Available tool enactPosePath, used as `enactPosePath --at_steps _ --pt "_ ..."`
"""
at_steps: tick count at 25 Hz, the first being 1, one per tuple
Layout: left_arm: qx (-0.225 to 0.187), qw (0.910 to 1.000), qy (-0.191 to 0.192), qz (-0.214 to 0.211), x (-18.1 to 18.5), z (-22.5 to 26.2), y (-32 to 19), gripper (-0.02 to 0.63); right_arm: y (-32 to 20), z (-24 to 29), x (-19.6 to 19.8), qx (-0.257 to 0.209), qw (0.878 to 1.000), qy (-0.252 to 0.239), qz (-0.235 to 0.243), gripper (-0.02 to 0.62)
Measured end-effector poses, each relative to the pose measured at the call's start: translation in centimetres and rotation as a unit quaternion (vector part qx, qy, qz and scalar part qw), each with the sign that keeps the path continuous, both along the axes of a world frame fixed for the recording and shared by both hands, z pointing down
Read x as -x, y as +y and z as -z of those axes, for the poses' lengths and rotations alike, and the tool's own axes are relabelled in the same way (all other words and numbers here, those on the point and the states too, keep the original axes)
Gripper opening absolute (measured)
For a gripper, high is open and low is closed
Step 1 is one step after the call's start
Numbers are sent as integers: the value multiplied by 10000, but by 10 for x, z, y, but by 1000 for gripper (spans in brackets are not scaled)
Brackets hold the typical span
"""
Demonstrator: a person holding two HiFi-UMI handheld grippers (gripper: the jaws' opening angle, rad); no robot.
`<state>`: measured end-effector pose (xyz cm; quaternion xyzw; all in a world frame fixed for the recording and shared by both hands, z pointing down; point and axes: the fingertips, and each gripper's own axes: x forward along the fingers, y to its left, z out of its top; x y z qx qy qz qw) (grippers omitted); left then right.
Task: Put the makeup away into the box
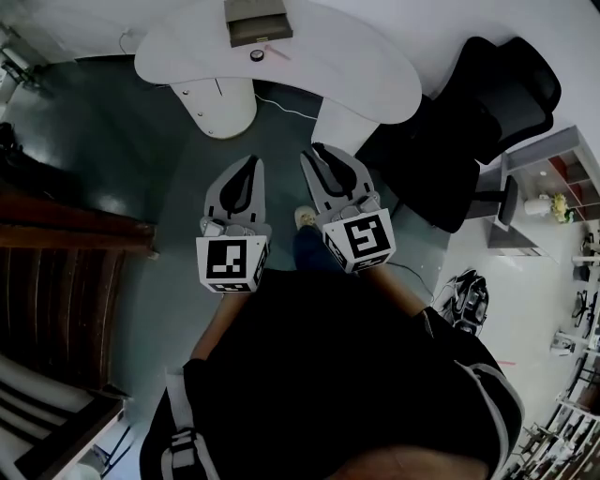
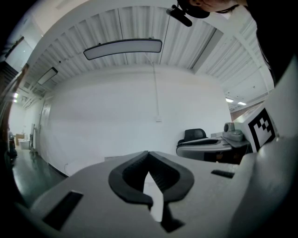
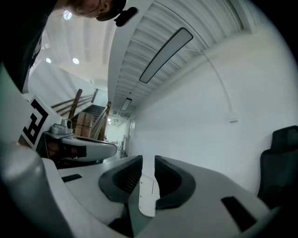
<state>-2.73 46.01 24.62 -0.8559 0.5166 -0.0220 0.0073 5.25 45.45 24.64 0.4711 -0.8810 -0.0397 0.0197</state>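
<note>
A white curved table (image 1: 366,75) stands ahead of me at the top of the head view. On it sit a grey-brown box (image 1: 258,21), a small round black item (image 1: 257,55) and a thin pinkish stick (image 1: 278,52). Both grippers hang side by side above the dark floor, short of the table and pointing toward it. My left gripper (image 1: 251,162) (image 2: 148,154) is shut, its tips touching with nothing between them. My right gripper (image 1: 319,150) (image 3: 148,160) is open by a narrow gap and holds nothing.
A black office chair (image 1: 497,103) stands right of the table. Dark wooden steps (image 1: 56,272) are at the left. Shelving (image 1: 553,178) and a bag (image 1: 464,298) on the floor are at the right. My shoe (image 1: 305,217) shows between the grippers.
</note>
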Motion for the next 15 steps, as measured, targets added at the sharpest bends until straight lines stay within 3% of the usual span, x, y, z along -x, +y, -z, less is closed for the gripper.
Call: enactPosePath --at_steps 15 --pt "102 9984 -24 547 -20 1 -143 8 -160 -26 -20 454 9972 80 593 138"
